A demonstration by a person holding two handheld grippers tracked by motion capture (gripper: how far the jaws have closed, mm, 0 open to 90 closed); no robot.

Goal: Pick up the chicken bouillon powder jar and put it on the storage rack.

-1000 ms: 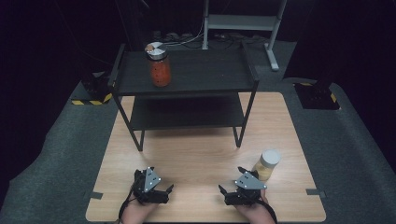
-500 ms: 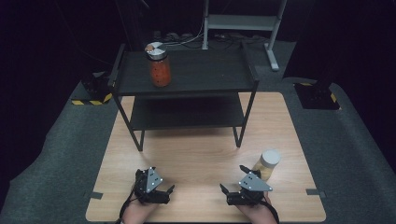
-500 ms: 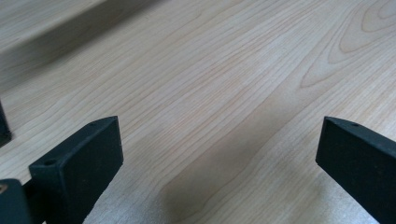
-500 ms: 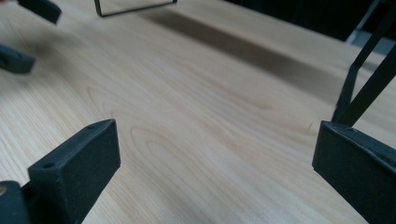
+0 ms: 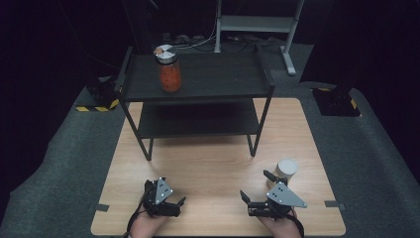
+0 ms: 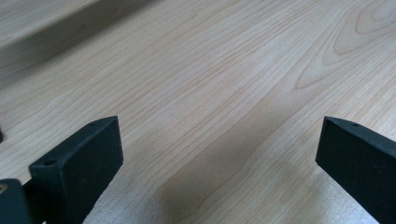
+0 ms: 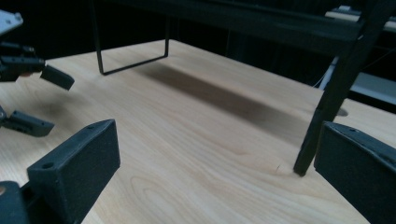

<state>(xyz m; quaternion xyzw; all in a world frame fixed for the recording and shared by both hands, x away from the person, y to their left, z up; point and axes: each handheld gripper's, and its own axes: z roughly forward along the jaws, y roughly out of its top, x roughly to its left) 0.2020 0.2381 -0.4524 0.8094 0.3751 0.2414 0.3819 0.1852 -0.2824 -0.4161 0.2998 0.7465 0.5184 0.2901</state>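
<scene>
Wooden table [image 5: 208, 163] under me. Black two-tier shelf [image 5: 198, 79] at its far end, red-filled jar [image 5: 169, 69] on the top tier, left side. Pale-lidded jar [image 5: 284, 171] stands on the table just beyond my right gripper [image 5: 255, 191], jaws wide, empty. My left gripper [image 5: 171, 203]: jaws wide over bare wood.

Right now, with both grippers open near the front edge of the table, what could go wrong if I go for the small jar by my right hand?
The small jar stands right beside the right gripper, outside its open fingers, so a sideways swing could tip it. The jar also sits toward the table edge on that side, so a nudge might send it off. The shelf leg stands close ahead and could catch a finger.
</scene>
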